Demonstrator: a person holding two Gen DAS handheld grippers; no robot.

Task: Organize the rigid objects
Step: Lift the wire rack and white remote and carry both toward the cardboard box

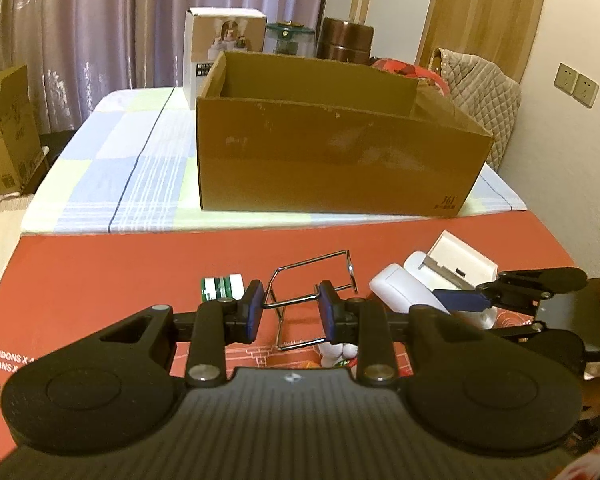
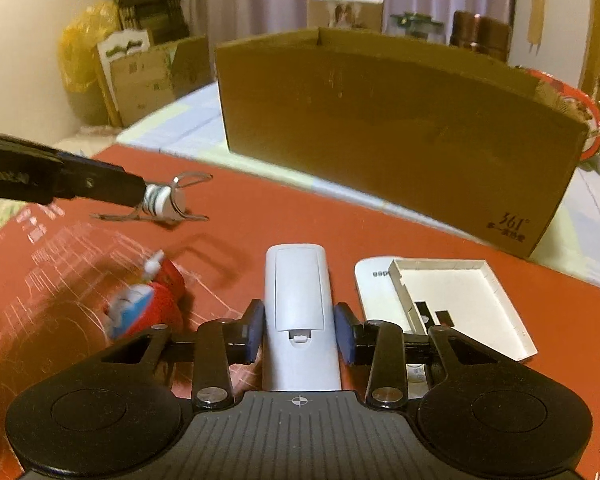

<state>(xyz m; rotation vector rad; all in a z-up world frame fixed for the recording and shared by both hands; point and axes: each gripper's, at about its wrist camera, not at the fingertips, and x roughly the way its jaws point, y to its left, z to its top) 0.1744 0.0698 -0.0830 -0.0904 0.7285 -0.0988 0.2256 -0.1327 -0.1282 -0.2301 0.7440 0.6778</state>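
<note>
In the left wrist view my left gripper [image 1: 292, 308] is shut on a bent metal wire frame [image 1: 312, 276], held a little above the red mat [image 1: 100, 272]. A green-and-white round spool [image 1: 222, 286] lies just left of its fingers. In the right wrist view my right gripper [image 2: 298, 330] is shut on a white remote control [image 2: 298, 280] lying back side up, its pads pressing both long sides. The left gripper [image 2: 138, 190] with the wire frame [image 2: 184, 196] shows at the left. The open cardboard box [image 1: 332, 152] stands beyond the mat.
A shallow white tray [image 2: 460, 300] rests on a white device [image 2: 370, 284] right of the remote. A red toy figure [image 2: 148, 304] lies to its left. Behind the cardboard box [image 2: 380, 140] stand a white carton [image 1: 224, 32], a glass jar [image 1: 290, 38] and a brown canister [image 1: 346, 38].
</note>
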